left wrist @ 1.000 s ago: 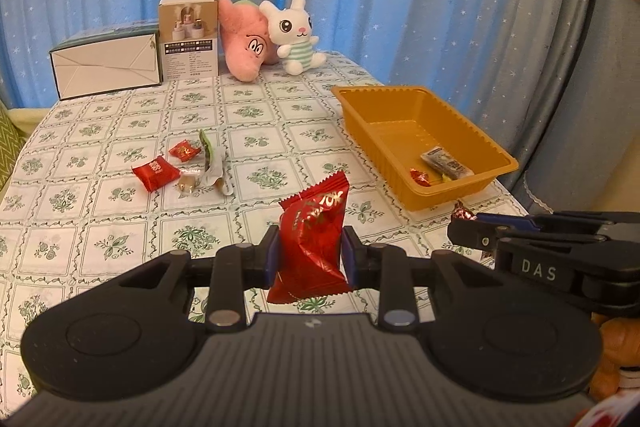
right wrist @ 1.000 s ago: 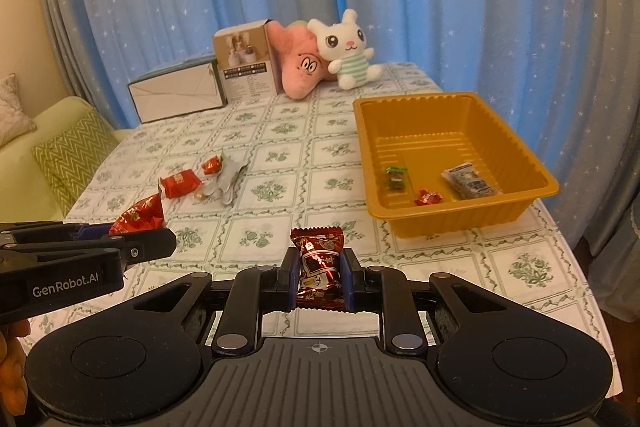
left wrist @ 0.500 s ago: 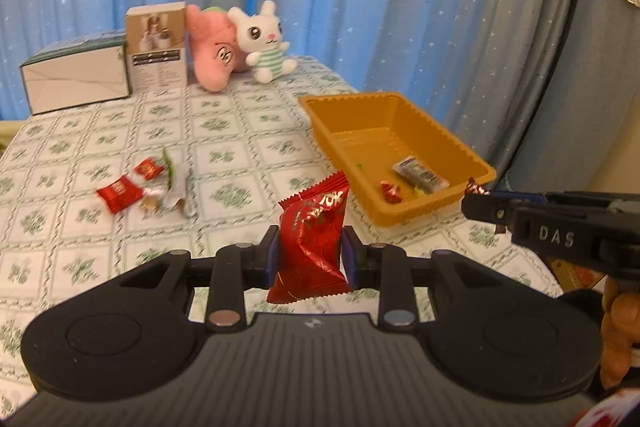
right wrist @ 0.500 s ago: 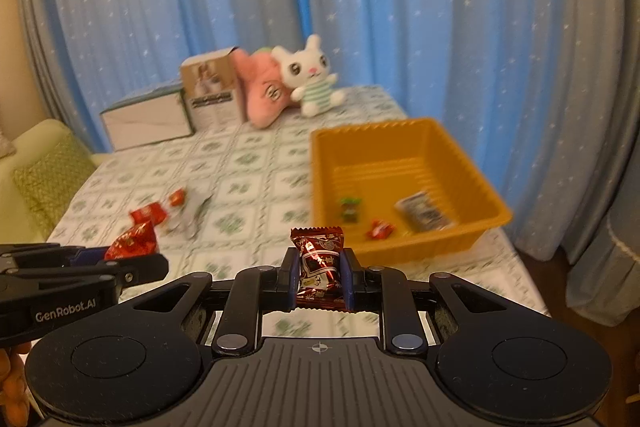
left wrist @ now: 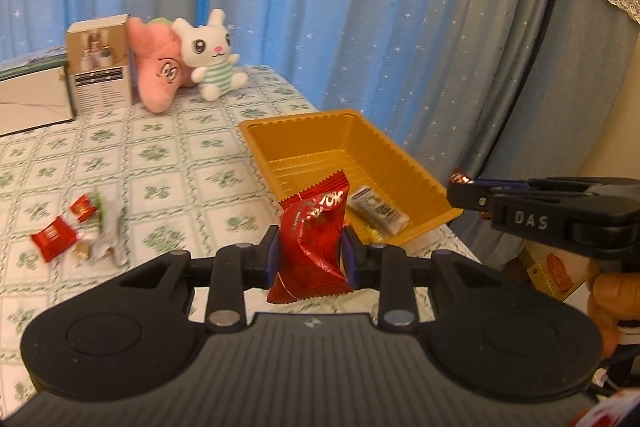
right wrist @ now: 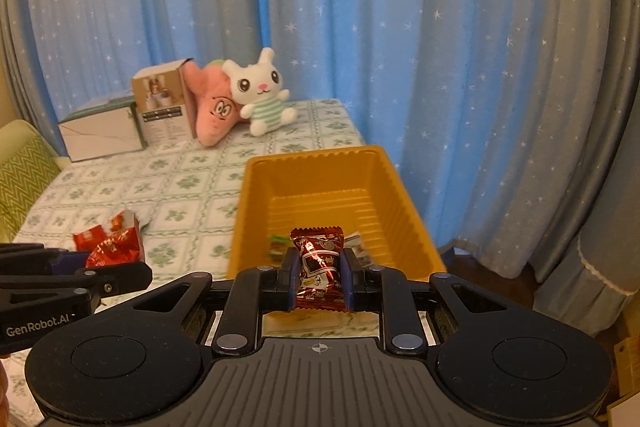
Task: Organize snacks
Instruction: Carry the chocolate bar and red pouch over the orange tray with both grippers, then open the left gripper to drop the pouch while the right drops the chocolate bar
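Note:
My left gripper (left wrist: 310, 255) is shut on a bright red snack packet (left wrist: 310, 239), held upright above the tablecloth in front of the orange tray (left wrist: 320, 151). My right gripper (right wrist: 319, 277) is shut on a dark red foil candy (right wrist: 318, 259), hanging over the tray's near rim (right wrist: 244, 227). A grey-wrapped bar (left wrist: 378, 211) and a small green candy (right wrist: 276, 247) lie inside the tray. On the cloth to the left lie two small red packets (left wrist: 52, 245) and a crumpled white wrapper (left wrist: 110, 235).
At the table's back stand a white rabbit plush (right wrist: 260, 91), a pink plush (right wrist: 214, 115), a brown box (right wrist: 162, 107) and a white box (right wrist: 100, 131). Blue starry curtains hang behind and to the right. The table edge runs just right of the tray. A green cushion (right wrist: 20, 171) sits far left.
Both grippers have swung right toward the tray while keeping their grips. The tray now sits directly ahead of the right gripper, and the loose snacks have slid leftward in view.

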A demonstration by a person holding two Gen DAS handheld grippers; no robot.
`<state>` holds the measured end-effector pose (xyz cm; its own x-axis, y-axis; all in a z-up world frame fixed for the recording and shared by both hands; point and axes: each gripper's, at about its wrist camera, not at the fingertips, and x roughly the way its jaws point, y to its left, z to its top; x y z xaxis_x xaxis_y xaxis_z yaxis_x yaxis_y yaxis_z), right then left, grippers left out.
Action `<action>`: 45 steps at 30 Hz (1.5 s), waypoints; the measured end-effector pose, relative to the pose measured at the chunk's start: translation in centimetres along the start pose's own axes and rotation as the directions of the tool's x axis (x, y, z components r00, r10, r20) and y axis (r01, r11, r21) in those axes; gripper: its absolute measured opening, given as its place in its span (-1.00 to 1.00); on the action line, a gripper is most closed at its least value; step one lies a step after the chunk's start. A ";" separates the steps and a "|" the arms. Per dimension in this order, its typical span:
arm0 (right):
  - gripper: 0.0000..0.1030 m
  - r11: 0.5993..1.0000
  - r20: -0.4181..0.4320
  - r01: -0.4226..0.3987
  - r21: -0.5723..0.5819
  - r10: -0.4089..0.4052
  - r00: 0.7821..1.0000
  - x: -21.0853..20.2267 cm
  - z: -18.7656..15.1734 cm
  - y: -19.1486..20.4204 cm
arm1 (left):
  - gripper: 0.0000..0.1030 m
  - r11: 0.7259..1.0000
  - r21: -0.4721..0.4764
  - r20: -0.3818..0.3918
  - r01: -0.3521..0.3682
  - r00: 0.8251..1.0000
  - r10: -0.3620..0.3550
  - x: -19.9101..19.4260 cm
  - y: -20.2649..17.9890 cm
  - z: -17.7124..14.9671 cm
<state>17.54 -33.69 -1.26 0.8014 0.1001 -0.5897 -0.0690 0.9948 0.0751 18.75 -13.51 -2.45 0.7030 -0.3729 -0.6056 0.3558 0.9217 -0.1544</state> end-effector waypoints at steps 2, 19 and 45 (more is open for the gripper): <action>-0.58 1.000 -0.010 0.002 -0.005 -0.002 1.000 1.0 0.3 -0.5 | -0.45 1.000 0.005 -0.004 0.009 1.000 -0.009 1.0 -0.4 0.6; -0.58 0.999 -0.067 0.001 0.032 0.001 0.998 8.2 2.6 -4.8 | -0.45 0.998 0.051 -0.061 0.037 0.998 -0.034 9.9 -1.1 3.9; -0.57 0.995 -0.091 -0.024 0.100 0.034 0.995 12.2 3.1 -6.2 | 0.29 0.995 0.098 -0.055 -0.002 0.998 0.007 13.2 0.7 3.9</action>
<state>29.63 -38.68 -6.42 0.7415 0.1347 -0.6573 -0.0285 0.9851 0.1698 30.67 -18.26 -7.54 0.6705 -0.3599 -0.6488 0.4136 0.9073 -0.0759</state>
